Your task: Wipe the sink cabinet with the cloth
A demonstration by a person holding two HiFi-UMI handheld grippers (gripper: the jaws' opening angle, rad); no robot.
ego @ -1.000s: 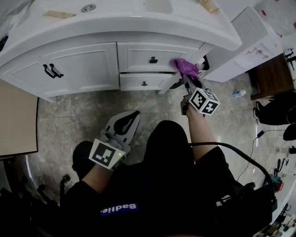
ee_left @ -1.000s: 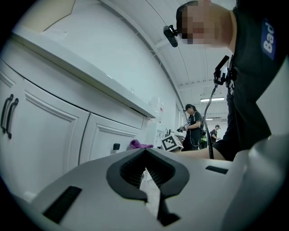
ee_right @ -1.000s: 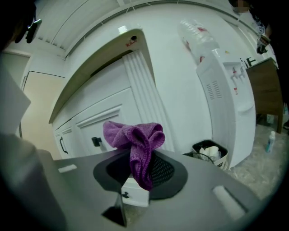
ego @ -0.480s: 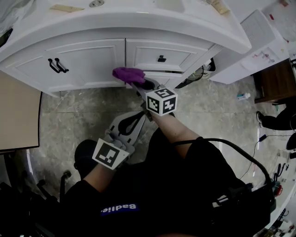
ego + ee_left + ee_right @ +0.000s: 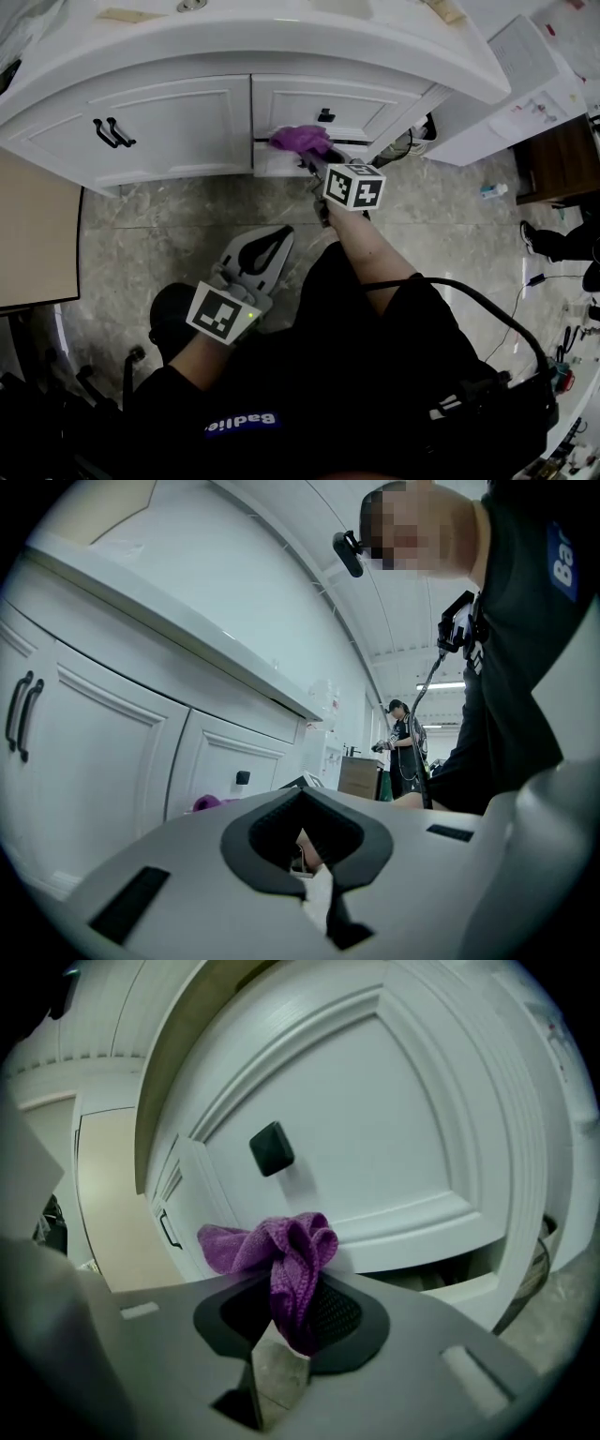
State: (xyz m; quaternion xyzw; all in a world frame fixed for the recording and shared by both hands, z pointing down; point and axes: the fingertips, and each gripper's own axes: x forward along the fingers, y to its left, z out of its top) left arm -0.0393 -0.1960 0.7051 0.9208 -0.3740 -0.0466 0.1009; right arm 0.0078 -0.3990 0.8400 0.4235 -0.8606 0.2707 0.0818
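The white sink cabinet (image 5: pixel 159 122) curves across the top of the head view. Its two doors carry black handles (image 5: pixel 105 132), and a drawer with a black knob (image 5: pixel 325 116) sits on the right. My right gripper (image 5: pixel 309 157) is shut on a bunched purple cloth (image 5: pixel 300 141) and presses it on the cabinet front just below that knob. In the right gripper view the cloth (image 5: pixel 281 1251) rests on the drawer panel under the knob (image 5: pixel 272 1147). My left gripper (image 5: pixel 270 239) hangs low over the floor, shut and empty, away from the cabinet.
A white unit (image 5: pixel 511 84) stands right of the cabinet, with brown furniture (image 5: pixel 553 164) beyond it. A beige panel (image 5: pixel 37 234) is at the left. A small bottle (image 5: pixel 490 191) lies on the marble floor. Another person (image 5: pixel 405 747) stands far off.
The right gripper swept the cloth left from the cabinet's right corner to the door edge, then back right under the drawer knob. The left gripper has stayed put.
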